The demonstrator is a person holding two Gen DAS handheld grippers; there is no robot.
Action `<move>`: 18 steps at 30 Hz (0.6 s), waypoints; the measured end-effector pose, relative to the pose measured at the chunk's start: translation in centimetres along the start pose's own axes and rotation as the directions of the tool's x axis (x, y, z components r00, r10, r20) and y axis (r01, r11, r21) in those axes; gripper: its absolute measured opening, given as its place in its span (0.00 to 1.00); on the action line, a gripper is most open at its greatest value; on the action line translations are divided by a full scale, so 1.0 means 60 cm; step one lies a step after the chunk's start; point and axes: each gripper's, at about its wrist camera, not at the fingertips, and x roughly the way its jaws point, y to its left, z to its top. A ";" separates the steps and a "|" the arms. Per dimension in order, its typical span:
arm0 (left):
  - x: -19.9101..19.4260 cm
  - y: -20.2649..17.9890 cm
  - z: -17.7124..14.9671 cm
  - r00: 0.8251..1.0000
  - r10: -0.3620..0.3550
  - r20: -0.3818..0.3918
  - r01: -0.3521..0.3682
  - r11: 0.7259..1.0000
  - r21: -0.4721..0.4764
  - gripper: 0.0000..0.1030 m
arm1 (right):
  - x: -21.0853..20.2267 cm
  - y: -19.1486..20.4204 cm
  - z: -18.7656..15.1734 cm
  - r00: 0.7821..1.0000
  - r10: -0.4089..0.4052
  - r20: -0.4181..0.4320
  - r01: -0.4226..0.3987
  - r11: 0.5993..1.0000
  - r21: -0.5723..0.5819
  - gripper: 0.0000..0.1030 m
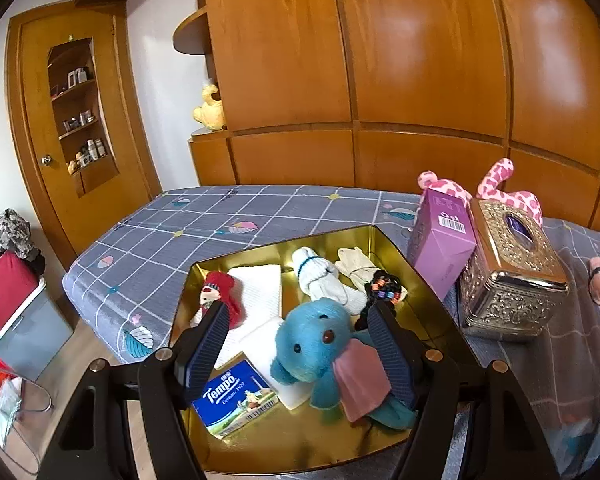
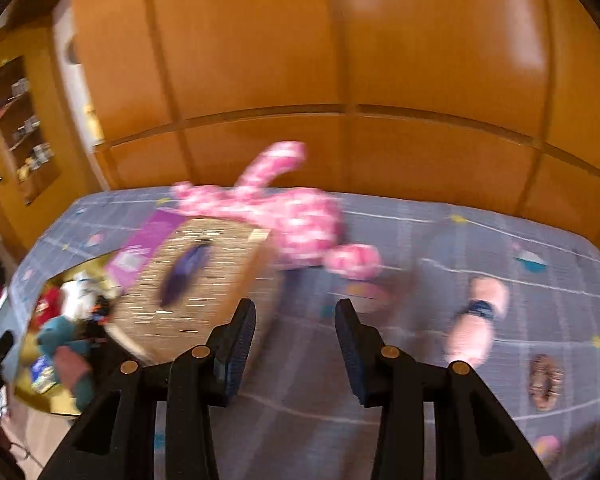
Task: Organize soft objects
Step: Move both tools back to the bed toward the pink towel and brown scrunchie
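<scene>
Glossy orange-brown wooden wardrobe panels (image 1: 380, 60) across the back, catching soft glare. White wall (image 1: 164, 72) beside them, then a wooden door (image 1: 76, 120) with a round knob (image 1: 46, 160) and an inset shelf niche (image 1: 80, 112) of small bottles. Pale wood floor (image 1: 80, 356) beside a bed under a grey grid-patterned sheet (image 1: 228, 216).
</scene>
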 end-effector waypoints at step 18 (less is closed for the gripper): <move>-0.016 -0.116 0.006 0.991 -0.132 -0.014 0.133 0.982 0.137 0.70 | 0.000 -0.377 -0.052 0.930 -0.350 -0.111 0.365 0.851 0.377 0.40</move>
